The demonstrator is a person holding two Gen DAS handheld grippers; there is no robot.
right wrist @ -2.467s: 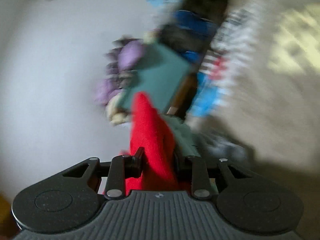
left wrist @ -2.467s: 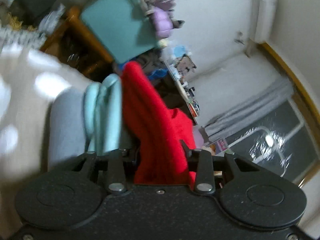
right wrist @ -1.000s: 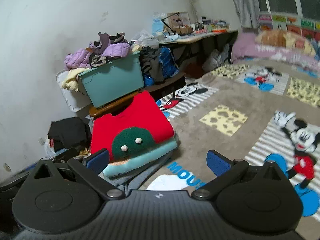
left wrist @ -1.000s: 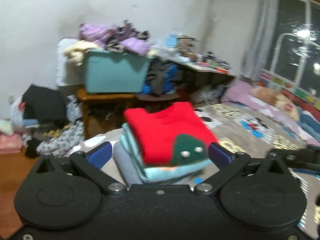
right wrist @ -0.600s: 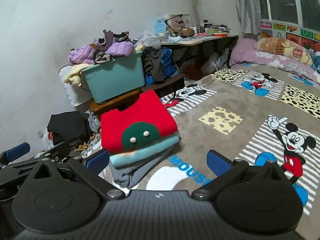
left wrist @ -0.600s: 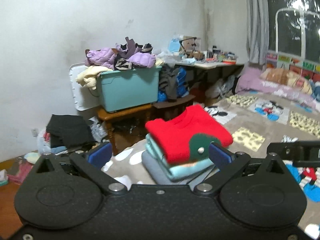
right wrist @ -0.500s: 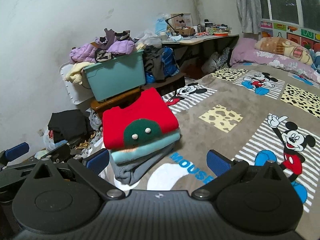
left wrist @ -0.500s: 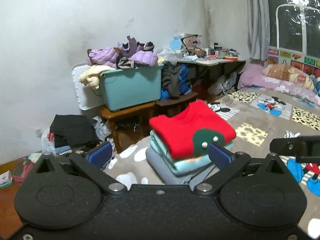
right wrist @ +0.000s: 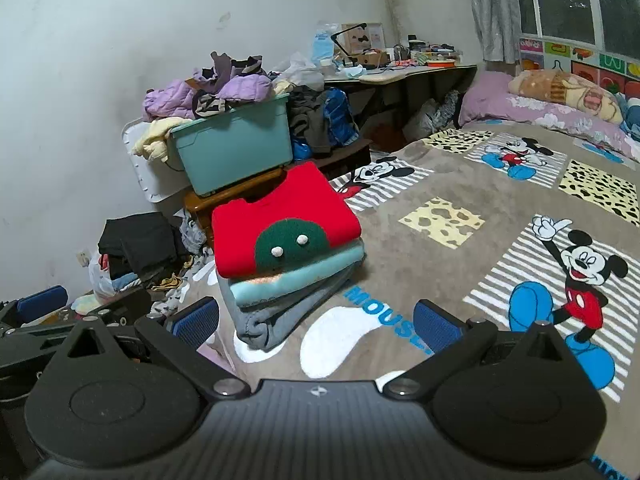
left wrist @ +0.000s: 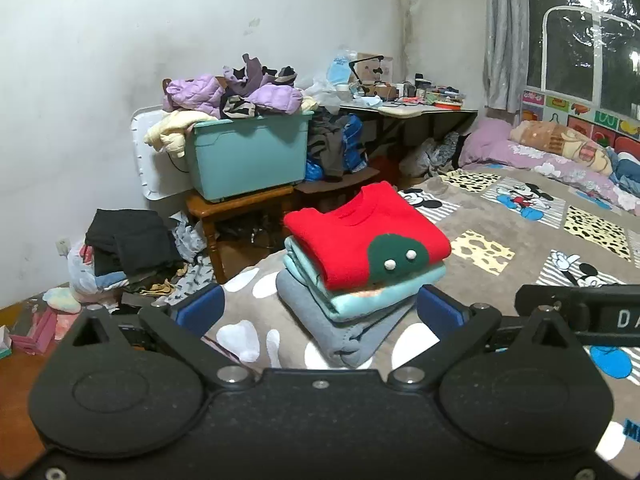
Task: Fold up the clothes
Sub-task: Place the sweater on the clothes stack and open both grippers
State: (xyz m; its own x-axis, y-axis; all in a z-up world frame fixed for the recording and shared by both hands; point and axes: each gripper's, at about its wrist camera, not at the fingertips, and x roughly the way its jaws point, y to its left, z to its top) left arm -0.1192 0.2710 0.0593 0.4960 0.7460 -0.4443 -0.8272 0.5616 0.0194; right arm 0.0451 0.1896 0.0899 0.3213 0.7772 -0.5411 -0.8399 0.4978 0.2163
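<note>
- The left hand-held gripper (left wrist: 320, 308) stands with its blue-padded fingers spread wide, holding and touching nothing; the stack of clothes shows in the gap between them, further off.
- The right hand-held gripper (right wrist: 316, 316) is spread just as wide and is likewise empty, its blue pads hovering over the grey cartoon-mouse blanket (right wrist: 460, 184) on the bed.
- In the left wrist view, the black body of the right hand-held gripper crosses the right middle of the frame; in the right wrist view, the left one sits at the lower left.
- The folded red knit sweater with a dark green patch and two white dots (left wrist: 360, 240) lies centre frame, on top of a folded pale turquoise garment (left wrist: 360, 292), which rests on a folded grey garment (left wrist: 340, 328); the stack sits on the blanket near the bed's edge.
- As I judge it, this item is finished: the sweater lies squared on the pile and both tools are clear of it.
- The next move would call for fetching another unfolded garment, perhaps from the heap spilling over the teal plastic storage bin (left wrist: 248, 156) in the upper middle of the frame, which stands on a small wooden table (left wrist: 236, 204) beyond the bed.
- That would mean bringing it to a bare patch of blanket and spreading it flat first.
</note>
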